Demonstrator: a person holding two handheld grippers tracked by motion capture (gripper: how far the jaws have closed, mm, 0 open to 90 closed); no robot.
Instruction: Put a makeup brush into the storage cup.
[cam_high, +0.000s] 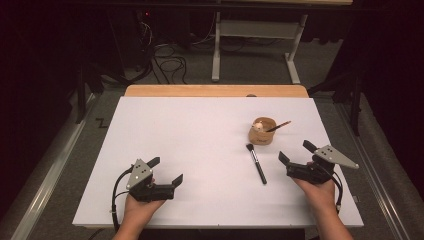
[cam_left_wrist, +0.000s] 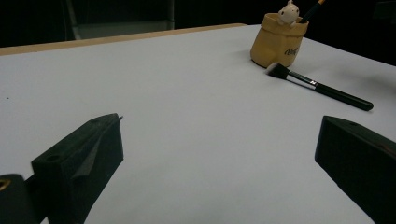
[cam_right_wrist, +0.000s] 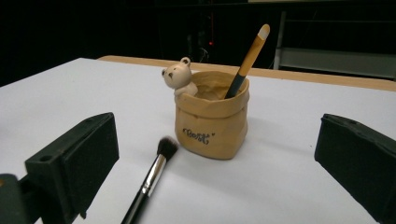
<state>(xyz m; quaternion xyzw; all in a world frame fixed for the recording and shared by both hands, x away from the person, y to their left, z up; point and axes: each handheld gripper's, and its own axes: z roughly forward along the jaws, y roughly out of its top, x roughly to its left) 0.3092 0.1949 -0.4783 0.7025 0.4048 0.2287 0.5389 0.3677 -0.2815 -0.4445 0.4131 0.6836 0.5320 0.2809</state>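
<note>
I see a dark room with cables on the grey floor and a white frame standing behind the table (cam_high: 150, 125), whose white top has a strip of bare wood along its far edge. I take the pot (cam_high: 262, 131) as my landmark: a tan holder shaped like a little sack, standing upright on the far right part of the table.

My left gripper (cam_high: 165, 170) sits well away from the pot, toward the near left corner, held in a hand low over the white top. Its jaws are spread wide with nothing between them; in the left gripper view I see bare table between the two black jaws, and the pot far off at upper right.

My right gripper (cam_high: 295, 152) is near the pot, on its near right side, also in a hand. Its jaws stand wide apart and hold nothing. The right gripper view looks between them straight at the pot (cam_right_wrist: 212, 121), which has dark lettering on its front.

The brush (cam_high: 256, 163), black-handled with a silver ferrule, lies flat on the table just on the near side of the pot, its dark bristle head (cam_right_wrist: 167, 145) pointing at the pot's base and almost touching it. It lies just left of the right gripper, apart from it.

A pencil (cam_right_wrist: 246, 60) leans in the pot, tip up, tilted toward its right rim.

A small bear (cam_right_wrist: 180, 77) perches on the pot's left rim.
</note>
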